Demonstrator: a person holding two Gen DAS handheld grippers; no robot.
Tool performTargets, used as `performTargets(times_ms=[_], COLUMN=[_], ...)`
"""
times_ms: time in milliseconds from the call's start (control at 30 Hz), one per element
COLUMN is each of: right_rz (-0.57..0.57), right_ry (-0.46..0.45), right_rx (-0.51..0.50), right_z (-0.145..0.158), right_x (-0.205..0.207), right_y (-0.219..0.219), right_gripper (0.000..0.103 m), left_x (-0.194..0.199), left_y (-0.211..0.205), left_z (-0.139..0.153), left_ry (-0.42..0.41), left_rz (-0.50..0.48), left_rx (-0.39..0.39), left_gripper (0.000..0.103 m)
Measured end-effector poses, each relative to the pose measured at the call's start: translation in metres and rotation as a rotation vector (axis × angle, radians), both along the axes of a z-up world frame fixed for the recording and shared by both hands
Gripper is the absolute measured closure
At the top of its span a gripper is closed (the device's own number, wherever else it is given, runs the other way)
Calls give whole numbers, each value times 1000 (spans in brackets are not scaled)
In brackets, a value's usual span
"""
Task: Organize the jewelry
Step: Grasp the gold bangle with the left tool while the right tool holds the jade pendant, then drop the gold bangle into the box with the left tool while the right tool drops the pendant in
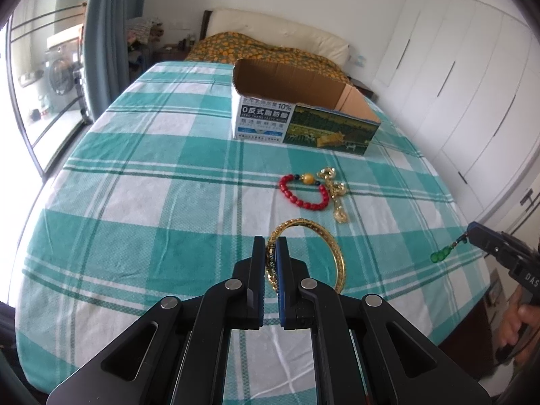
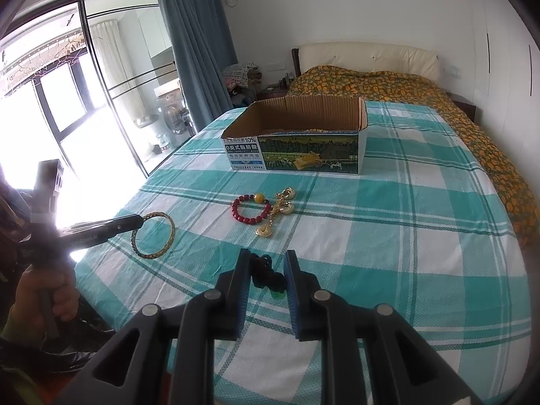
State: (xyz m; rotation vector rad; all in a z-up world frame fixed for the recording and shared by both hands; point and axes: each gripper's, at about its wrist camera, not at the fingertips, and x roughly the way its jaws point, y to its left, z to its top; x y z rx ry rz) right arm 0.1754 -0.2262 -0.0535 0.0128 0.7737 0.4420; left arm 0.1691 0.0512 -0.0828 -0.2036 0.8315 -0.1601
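Left wrist view: left gripper point(image 1: 270, 246) clamps one gold bangle point(image 1: 332, 253). One red bead bracelet point(image 1: 305, 192) and one gold pendant chain point(image 1: 335, 195) lie on the checked bedsheet point(image 1: 135, 175) before one open cardboard box point(image 1: 303, 125).

Right wrist view: right gripper point(image 2: 268, 266) pinches one dark cord with green pendant point(image 2: 270, 276).

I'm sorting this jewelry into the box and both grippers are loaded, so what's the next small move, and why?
Probably carry both forward over the open cardboard box. The left gripper is shut on the gold bangle, the right gripper on the green pendant's cord, both clear of the bedsheet.
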Motion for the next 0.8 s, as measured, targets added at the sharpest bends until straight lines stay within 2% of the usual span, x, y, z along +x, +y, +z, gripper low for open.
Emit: performTargets(times_ms=[633, 800], right_rz=[3, 7], right_ry=[-5, 6], right_rx=[-10, -13], right_z=[7, 3], right_x=[12, 18], right_y=[5, 7], right_gripper=[83, 83], left_x=[13, 16], left_y=[-1, 1], left_z=[0, 0], left_ry=[1, 4], left_rz=[15, 13], left_rx=[90, 91], left_gripper=[99, 99])
